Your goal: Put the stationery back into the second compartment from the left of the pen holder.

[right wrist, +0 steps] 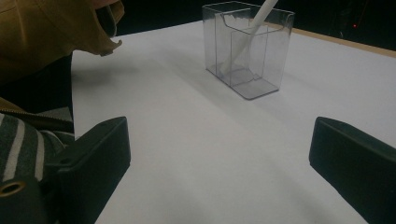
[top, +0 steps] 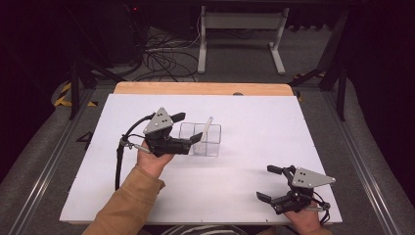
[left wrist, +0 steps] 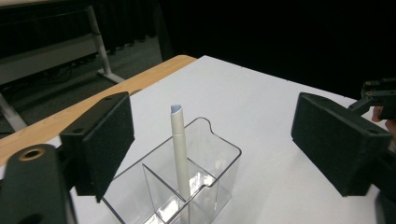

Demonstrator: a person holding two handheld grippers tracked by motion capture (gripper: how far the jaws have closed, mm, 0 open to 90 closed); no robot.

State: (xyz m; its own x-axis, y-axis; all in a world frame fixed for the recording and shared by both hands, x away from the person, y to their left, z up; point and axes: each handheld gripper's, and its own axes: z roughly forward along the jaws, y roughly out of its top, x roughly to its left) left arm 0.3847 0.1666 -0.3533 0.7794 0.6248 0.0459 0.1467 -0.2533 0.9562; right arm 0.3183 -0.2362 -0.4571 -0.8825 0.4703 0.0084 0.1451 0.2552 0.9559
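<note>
In the high view there are two claws and one clear holder on the white counter [top: 254, 147]. The left claw [top: 188, 128] sits just beside the clear plastic holder [top: 208, 147], its tips at the holder's near wall, jaws spread with nothing between them. One white pen [top: 207, 125] leans in the holder, just past the left claw's tips. The right claw [top: 266, 182] rests well apart from the holder, near the counter's front edge, jaws wide and empty. A tan sleeve [top: 129, 203] runs to the left hand.

The left gripper view gives what the high one cannot: the clear plastic holder [left wrist: 187, 182] has an inner divider, so two compartments can be counted on this side, and the white pen [left wrist: 180, 154] stands nearly upright at that divider, its angled tip up. The pen lies ahead of the left claw [left wrist: 212, 140], between the lines of the two pads, neither pad touching it. The right claw [left wrist: 380, 91] shows far off, beyond the right-hand jaw.

The right gripper view shows the clear plastic holder [right wrist: 261, 56] from the other side, well ahead of the right claw [right wrist: 219, 163], with the white pen [right wrist: 247, 32] slanting against its upper rim. Bare counter [right wrist: 196, 140] lies between the wide jaws. The tan sleeve [right wrist: 51, 28] hangs over the left-hand jaw.
</note>
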